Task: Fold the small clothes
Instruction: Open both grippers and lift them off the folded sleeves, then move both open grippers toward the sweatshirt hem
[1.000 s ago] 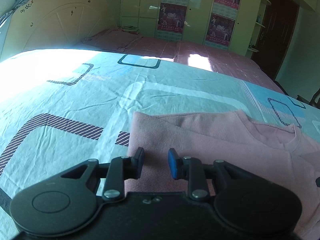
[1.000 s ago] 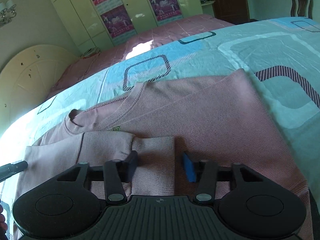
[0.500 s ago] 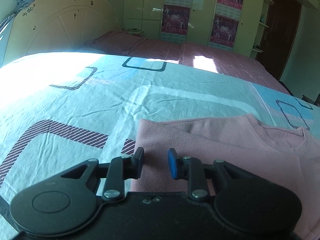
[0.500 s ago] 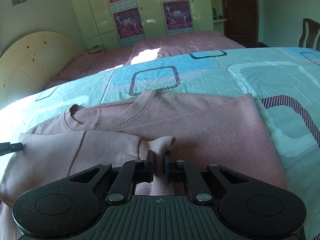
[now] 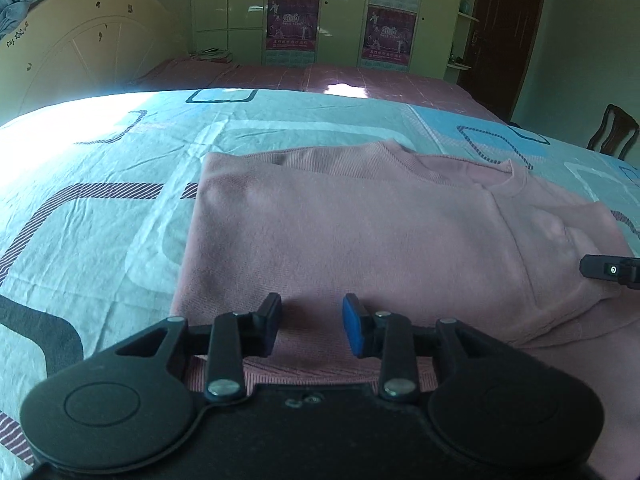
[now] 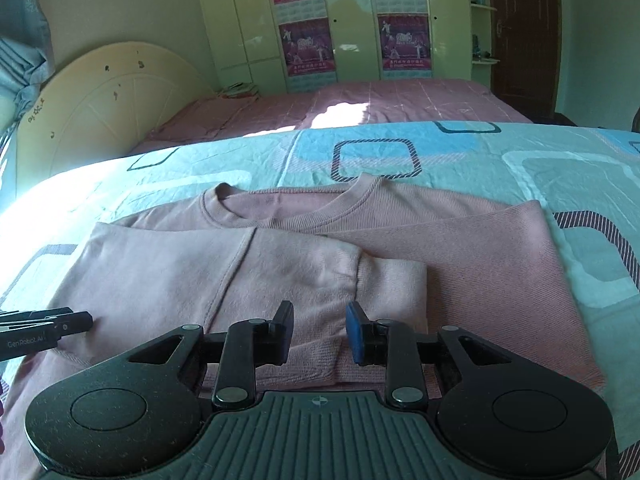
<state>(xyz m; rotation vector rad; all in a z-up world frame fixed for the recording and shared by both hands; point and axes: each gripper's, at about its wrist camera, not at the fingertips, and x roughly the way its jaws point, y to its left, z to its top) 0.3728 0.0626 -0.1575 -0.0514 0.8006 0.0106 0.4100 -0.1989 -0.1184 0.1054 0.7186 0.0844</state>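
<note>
We have the bed [image 6: 520, 152] under us, its patterned turquoise sheet carrying the pink sweatshirt [image 6: 460, 248], which lies flat near the close edge with its sides already turned in and its neckline away from us. We judge the sweatshirt light, soft and limp: it will sag and drag on the sheet rather than keep any shape, and a single layer may slip away from the layers under it. The folded sleeve [image 6: 320, 276] lies across the front, its ribbed cuff [image 6: 394, 284] pointing right. We would take hold at the hem [image 5: 320, 374], pinching all layers together at two spread points. The left gripper [image 5: 311, 330] hovers over the hem with its jaws apart, holding nothing. The right gripper [image 6: 319, 332] likewise has its jaws apart, just above the sleeve.
</note>
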